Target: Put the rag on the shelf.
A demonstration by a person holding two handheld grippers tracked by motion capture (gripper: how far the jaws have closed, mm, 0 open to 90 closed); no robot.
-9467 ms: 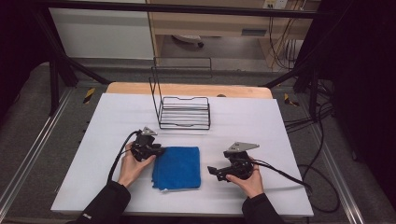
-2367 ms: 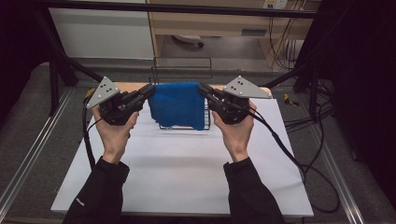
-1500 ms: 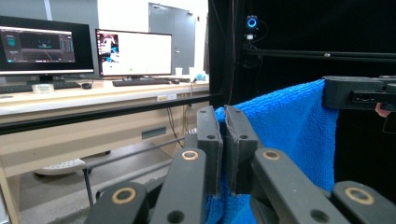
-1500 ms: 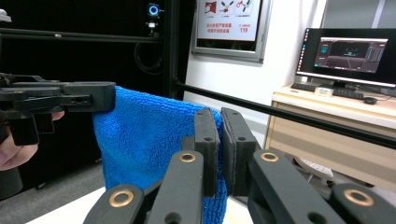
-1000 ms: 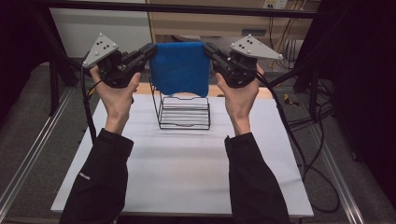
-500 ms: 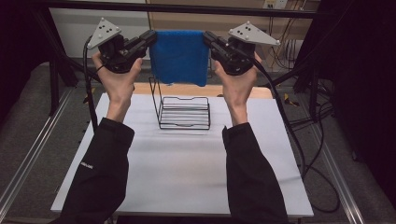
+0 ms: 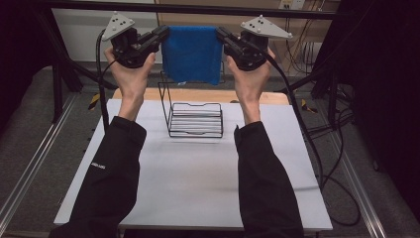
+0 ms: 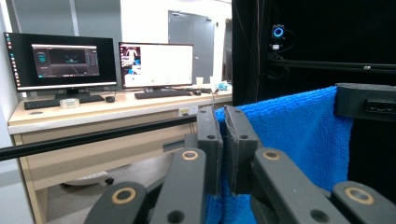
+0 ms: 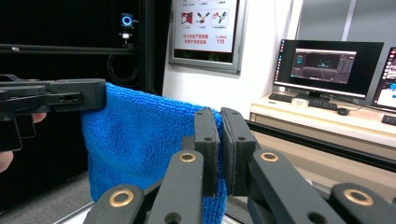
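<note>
A blue towel [image 7: 192,52] hangs stretched between my two grippers, high above the far side of the table. My left gripper [image 7: 163,35] is shut on the towel's upper left corner, and my right gripper [image 7: 221,35] is shut on its upper right corner. In the left gripper view the blue towel [image 8: 299,135] is pinched between the black jaws, with the other gripper [image 8: 366,100] at its far edge. The right gripper view shows the blue towel [image 9: 140,140] clamped the same way. A black wire rack [image 7: 194,116] stands on the table below the towel.
The white table top [image 7: 193,183] lies below, with a wooden strip [image 7: 198,95] along its far edge. A black frame bar [image 7: 198,9] runs across just above the towel. Desks with monitors [image 8: 107,63] stand beyond. Cables [image 7: 317,148] trail off at the right.
Both hands have lifted the towel from the table to well above the rack, and over the last second carried it farther up and away, toward the frame bar.
</note>
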